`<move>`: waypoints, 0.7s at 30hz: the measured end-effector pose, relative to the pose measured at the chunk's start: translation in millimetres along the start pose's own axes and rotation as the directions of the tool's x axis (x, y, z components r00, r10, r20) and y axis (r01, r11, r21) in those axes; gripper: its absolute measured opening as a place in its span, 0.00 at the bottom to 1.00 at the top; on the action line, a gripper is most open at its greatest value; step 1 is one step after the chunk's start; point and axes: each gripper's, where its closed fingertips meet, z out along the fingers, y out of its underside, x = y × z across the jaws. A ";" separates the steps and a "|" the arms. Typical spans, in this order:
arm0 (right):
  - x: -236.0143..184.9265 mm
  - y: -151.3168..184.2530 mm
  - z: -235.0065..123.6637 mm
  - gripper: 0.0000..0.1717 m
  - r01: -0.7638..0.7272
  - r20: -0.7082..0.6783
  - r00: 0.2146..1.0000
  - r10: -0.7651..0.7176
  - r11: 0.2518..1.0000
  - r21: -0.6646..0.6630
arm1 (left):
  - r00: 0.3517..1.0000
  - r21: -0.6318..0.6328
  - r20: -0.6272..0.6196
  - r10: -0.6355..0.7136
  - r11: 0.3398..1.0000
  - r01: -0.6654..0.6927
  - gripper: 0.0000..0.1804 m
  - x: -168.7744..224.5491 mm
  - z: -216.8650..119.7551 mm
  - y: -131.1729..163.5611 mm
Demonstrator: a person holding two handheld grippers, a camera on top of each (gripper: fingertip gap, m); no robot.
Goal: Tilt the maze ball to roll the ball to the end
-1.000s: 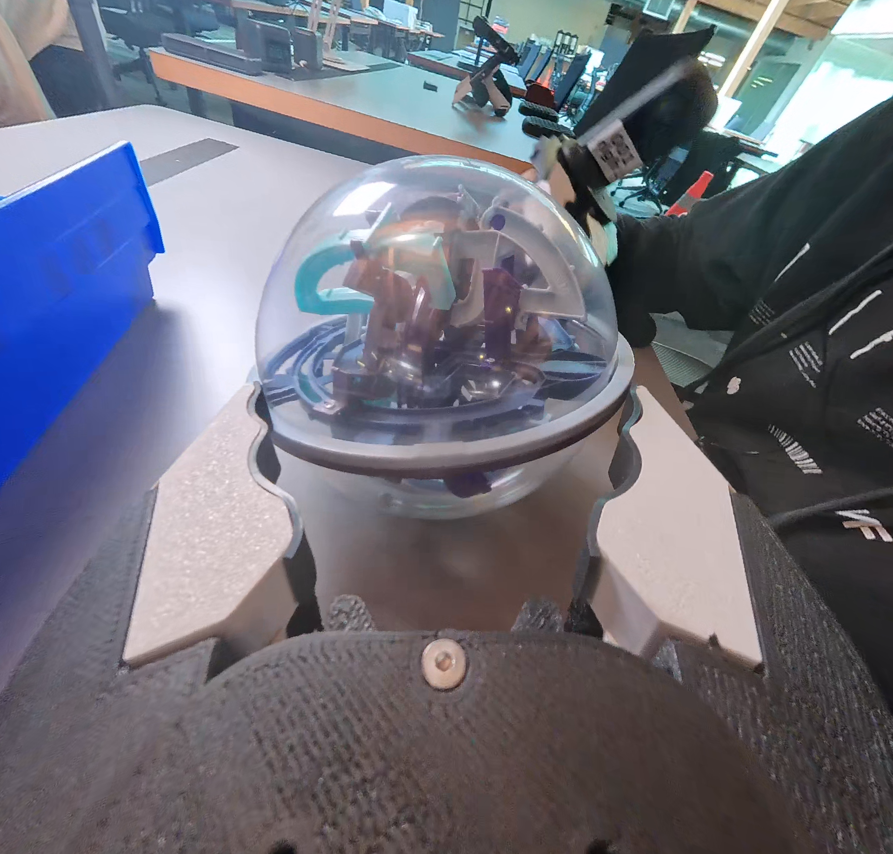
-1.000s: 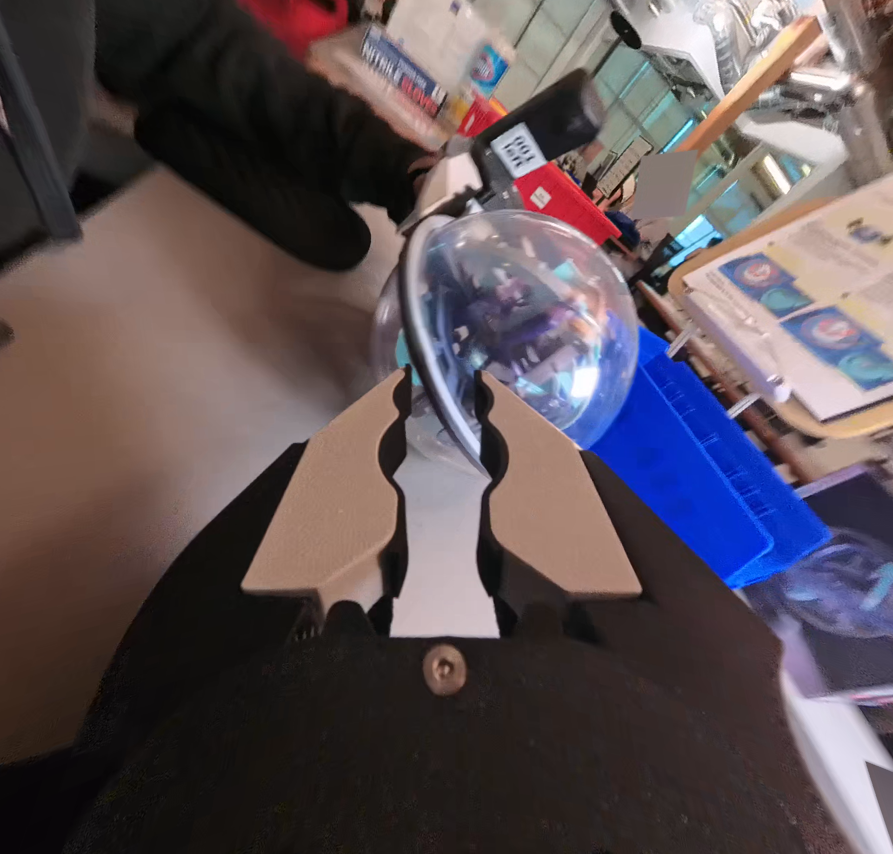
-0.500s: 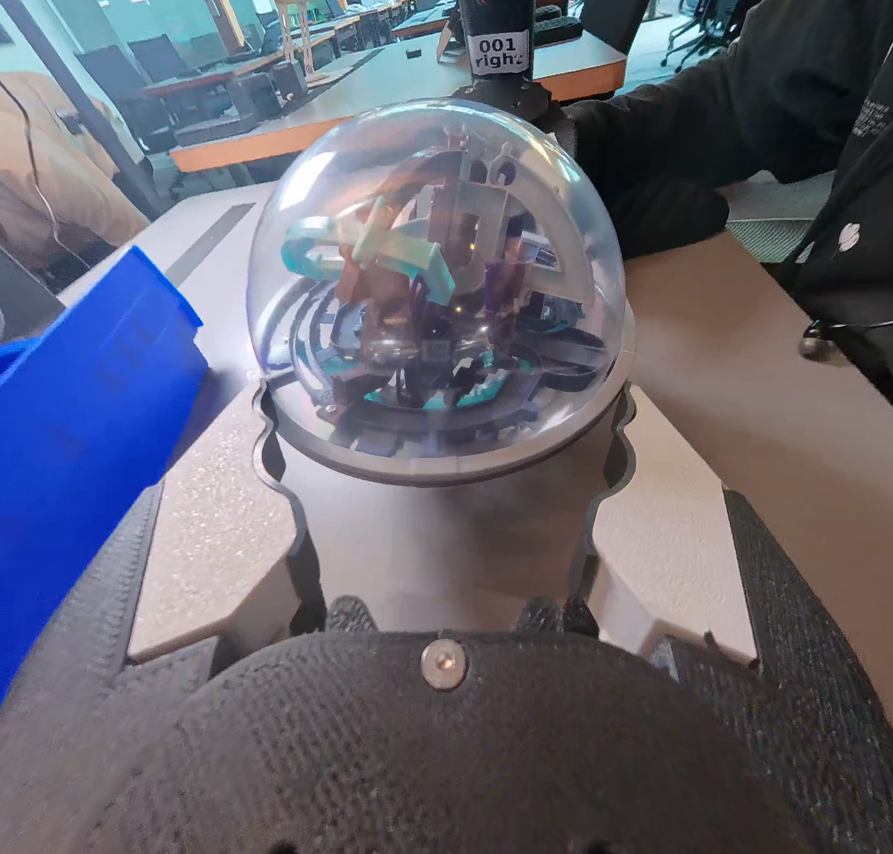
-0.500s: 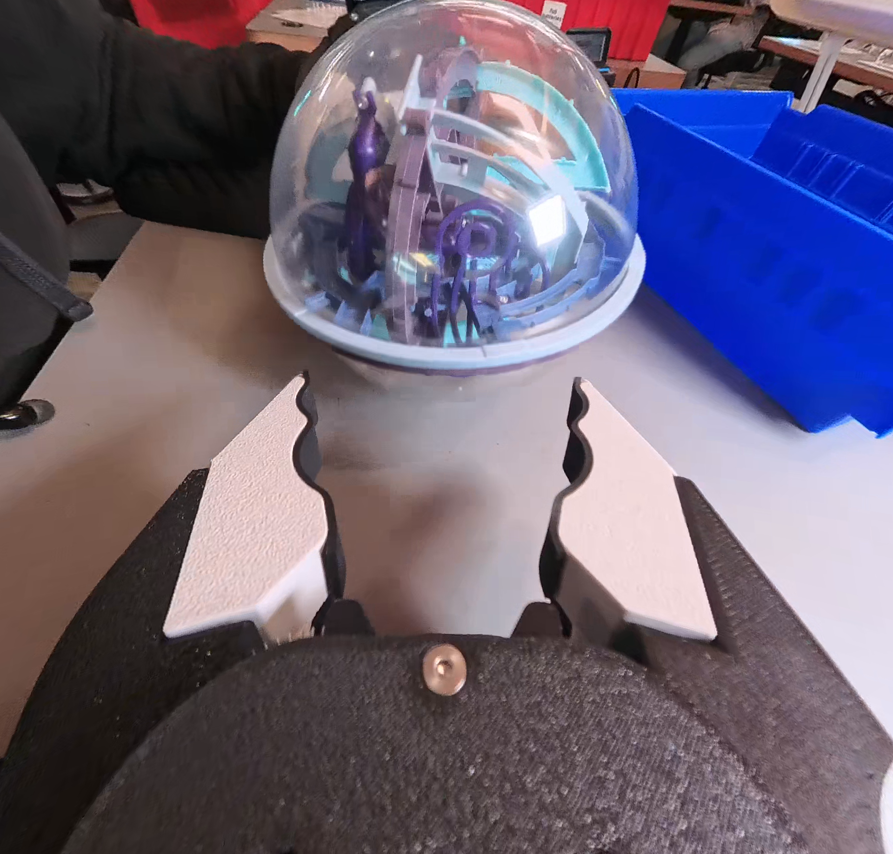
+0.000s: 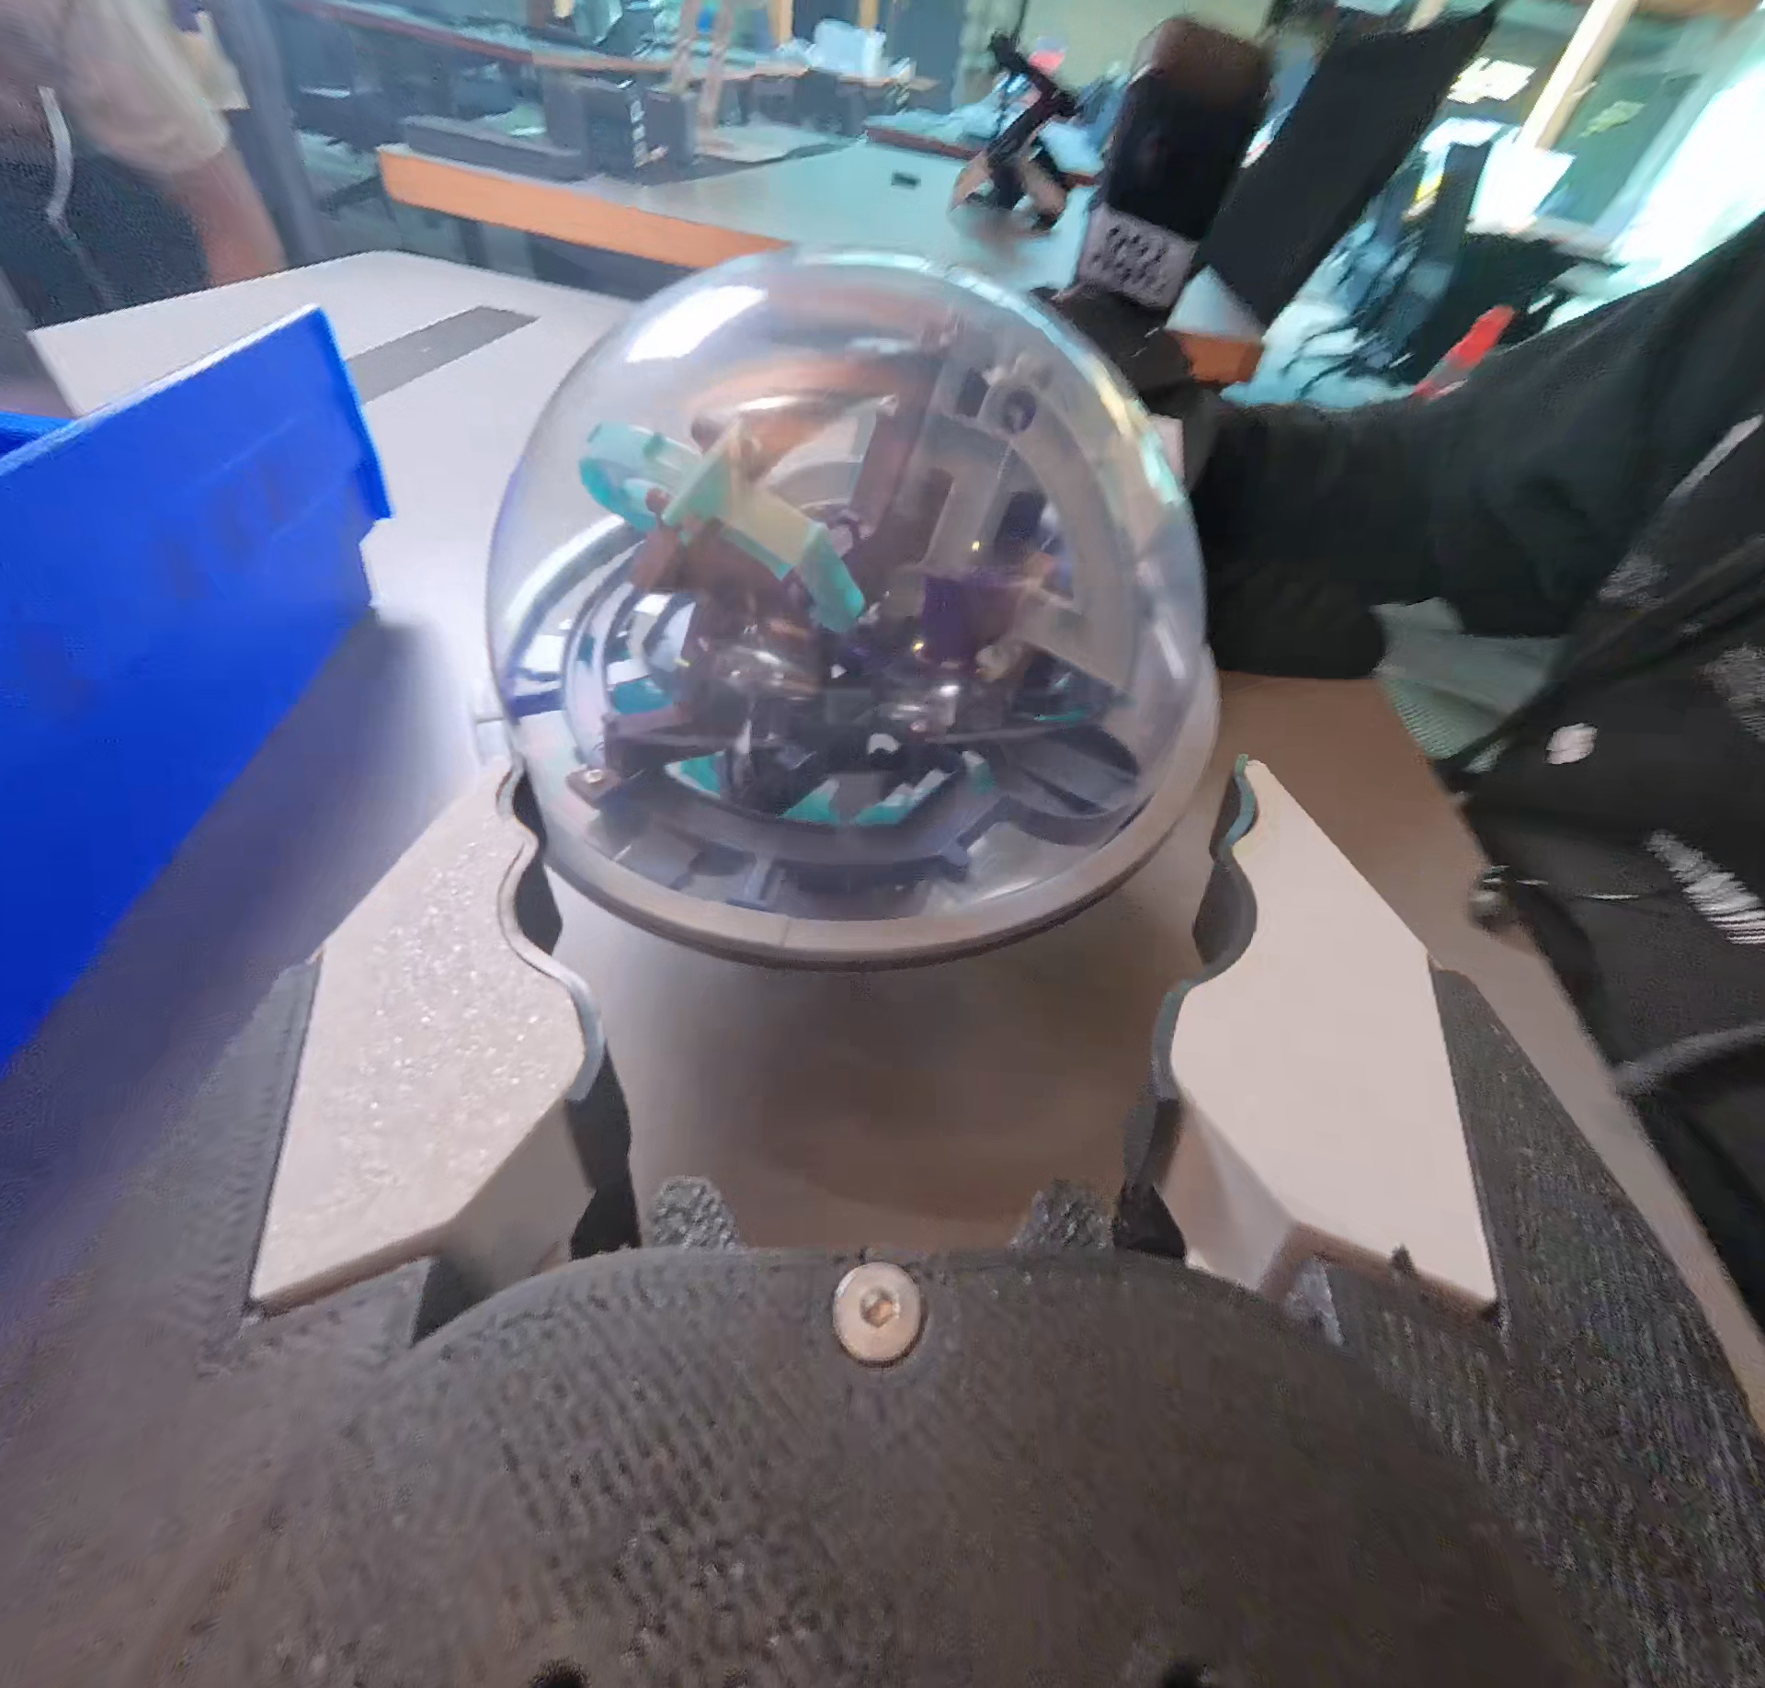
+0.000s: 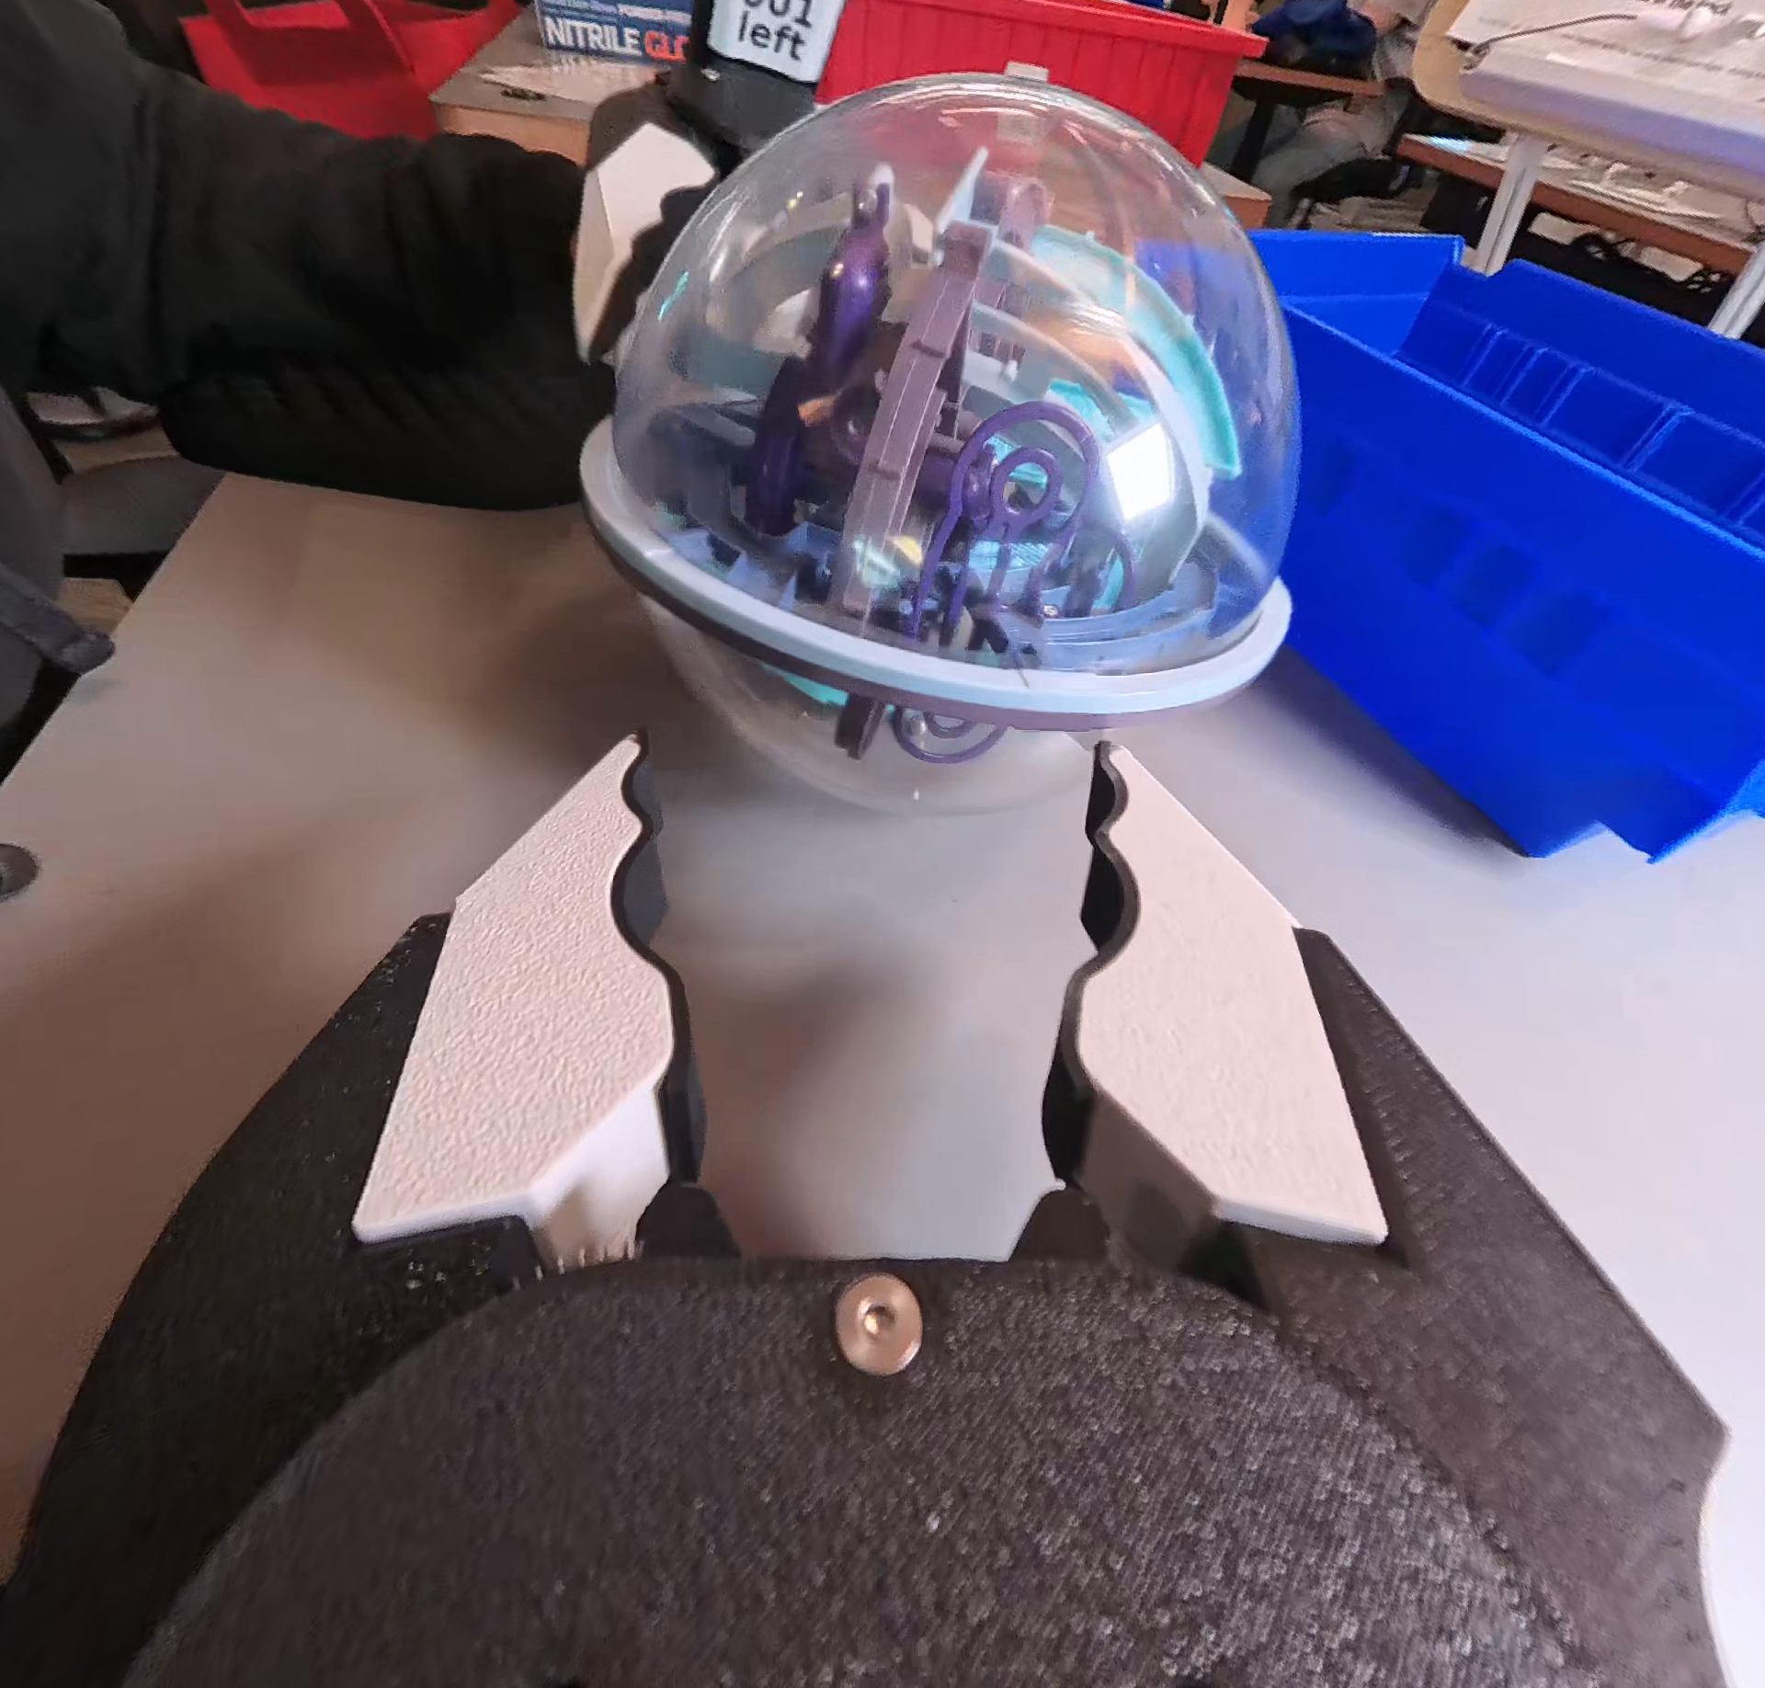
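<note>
The maze ball (image 6: 941, 458) sits tilted on the grey table (image 6: 287, 687), a blue bin (image 6: 1528, 534) just beside it at three o'clock. The left gripper (image 5: 874, 782) clasps its rim, jaws spread wide. The right gripper (image 6: 869, 763) is spread before it, touching nothing. Motion blur hides the small inner ball.

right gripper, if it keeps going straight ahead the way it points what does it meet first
Most likely the maze ball: the right gripper has its jaws spread, empty, just short of the clear lower half, which sits dead ahead on the table. The exact gap is hard to judge.
</note>
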 end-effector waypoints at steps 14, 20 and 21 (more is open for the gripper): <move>13.7 -7.7 -8.0 0.59 -0.122 0.013 0.993 0.121 0.991 0.062 | 0.945 -0.046 0.021 0.325 0.945 -0.324 0.68 6.4 -3.3 9.3; -7.9 -7.2 4.5 0.60 -0.133 0.134 0.983 0.130 0.991 0.021 | 0.976 -0.020 -0.070 0.206 0.978 -0.208 0.83 24.9 6.0 6.8; -7.9 -5.1 5.3 0.56 -0.103 0.116 0.988 0.102 0.995 0.010 | 0.982 -0.018 -0.099 0.161 0.986 -0.163 0.83 28.2 4.9 6.6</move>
